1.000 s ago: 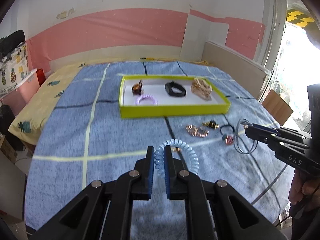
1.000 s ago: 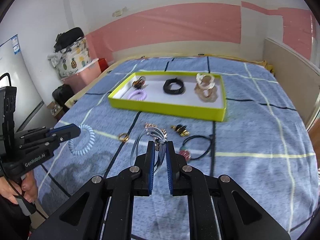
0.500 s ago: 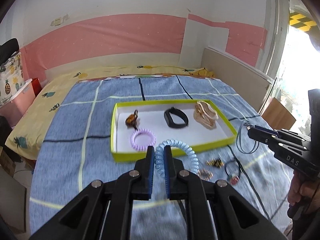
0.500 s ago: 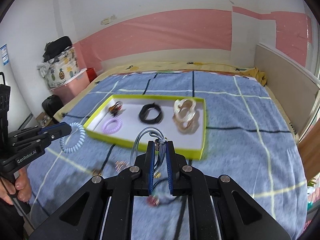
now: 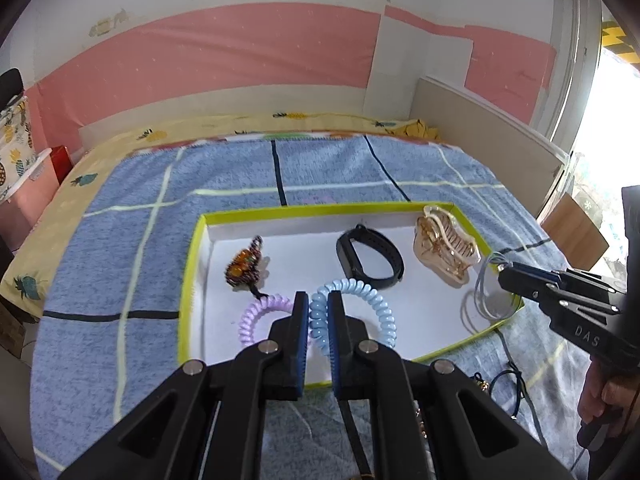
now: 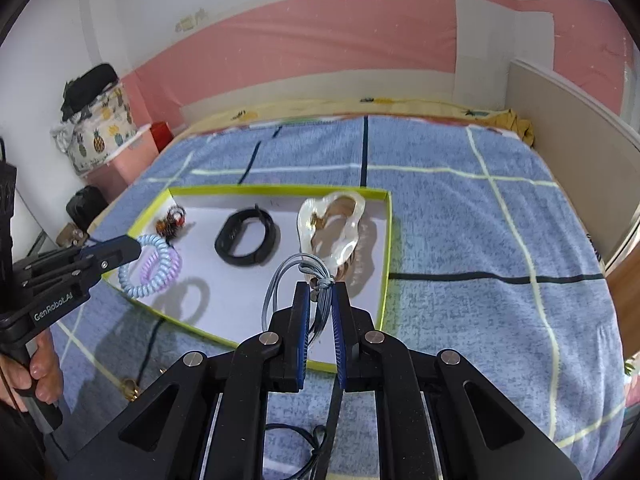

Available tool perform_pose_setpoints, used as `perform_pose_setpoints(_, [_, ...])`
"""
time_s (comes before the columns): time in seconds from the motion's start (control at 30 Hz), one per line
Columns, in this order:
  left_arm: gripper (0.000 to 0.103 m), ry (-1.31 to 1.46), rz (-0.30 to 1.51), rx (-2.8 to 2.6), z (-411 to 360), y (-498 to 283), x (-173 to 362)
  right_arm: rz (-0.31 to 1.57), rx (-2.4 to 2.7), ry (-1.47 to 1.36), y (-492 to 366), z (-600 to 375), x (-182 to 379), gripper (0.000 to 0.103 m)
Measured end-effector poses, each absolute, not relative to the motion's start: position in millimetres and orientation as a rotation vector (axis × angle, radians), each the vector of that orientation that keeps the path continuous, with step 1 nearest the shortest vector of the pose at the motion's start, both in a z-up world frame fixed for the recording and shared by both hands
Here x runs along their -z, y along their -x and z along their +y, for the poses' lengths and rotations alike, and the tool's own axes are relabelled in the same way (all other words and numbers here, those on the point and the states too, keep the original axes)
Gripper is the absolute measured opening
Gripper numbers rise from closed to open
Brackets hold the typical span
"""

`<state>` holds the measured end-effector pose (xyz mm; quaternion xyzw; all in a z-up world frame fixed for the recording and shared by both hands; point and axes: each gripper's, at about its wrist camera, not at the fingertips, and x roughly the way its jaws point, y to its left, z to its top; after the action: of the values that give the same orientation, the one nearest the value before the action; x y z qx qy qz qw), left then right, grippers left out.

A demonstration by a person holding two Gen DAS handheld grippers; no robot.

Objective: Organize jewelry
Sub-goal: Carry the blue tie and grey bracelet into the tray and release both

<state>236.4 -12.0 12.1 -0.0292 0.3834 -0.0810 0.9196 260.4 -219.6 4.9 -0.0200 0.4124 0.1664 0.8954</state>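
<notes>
left gripper (image 5: 318, 307) pinching blue coil hair tie (image 5: 362, 303) over tray (image 5: 191, 264) | right gripper (image 6: 321, 300) pinching grey cord loop (image 6: 285, 276) over tray

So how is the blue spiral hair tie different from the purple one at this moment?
The blue spiral hair tie is pinched in the left claw and hangs above the tray; the purple spiral hair tie lies flat on the tray floor, with no claw on it. The blue one is pale blue and its loop looks wider; the purple one is lilac and looks smaller. Both are coiled, phone-cord style rings.
</notes>
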Motion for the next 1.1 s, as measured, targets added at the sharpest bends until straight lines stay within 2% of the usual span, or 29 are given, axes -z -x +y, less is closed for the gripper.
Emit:
perform_pose_setpoints(0.27, [0.01,0.037,0.835,0.189,-22.2,-249.8,4.6,0.954,-0.321,0.077,-276.6,-214.5,18.2,0.011])
perform_pose_setpoints(0.57, [0.01,0.016,0.868,0.208,-31.2,-258.4,15.6,0.982,-0.326,0.083,-285.3,-212.3,19.9,0.011])
perform_pose_setpoints(0.73, [0.01,0.018,0.88,0.201,-31.9,-260.6,19.1,0.969,-0.329,0.066,-284.2,-214.0,17.6,0.02])
perform_pose_setpoints(0.87, [0.011,0.026,0.89,0.195,-29.5,-261.6,20.7,0.954,-0.33,0.065,-279.6,-215.1,14.3,0.023])
perform_pose_setpoints(0.93, [0.016,0.034,0.883,0.203,-28.4,-260.0,19.3,0.941,-0.334,0.059,-276.3,-215.7,11.3,0.024])
perform_pose_setpoints(0.97, [0.025,0.041,0.878,0.209,-27.7,-258.6,17.7,0.935,-0.336,0.053,-274.0,-216.6,9.4,0.024])
perform_pose_setpoints(1.0, [0.029,0.045,0.873,0.208,-27.0,-257.2,16.1,0.931,-0.336,0.049,-271.3,-217.5,8.0,0.024])
perform_pose_setpoints(1.1, [0.029,0.051,0.852,0.211,-25.5,-249.5,7.8,0.905,-0.345,0.039,-259.9,-219.5,-0.6,0.024])
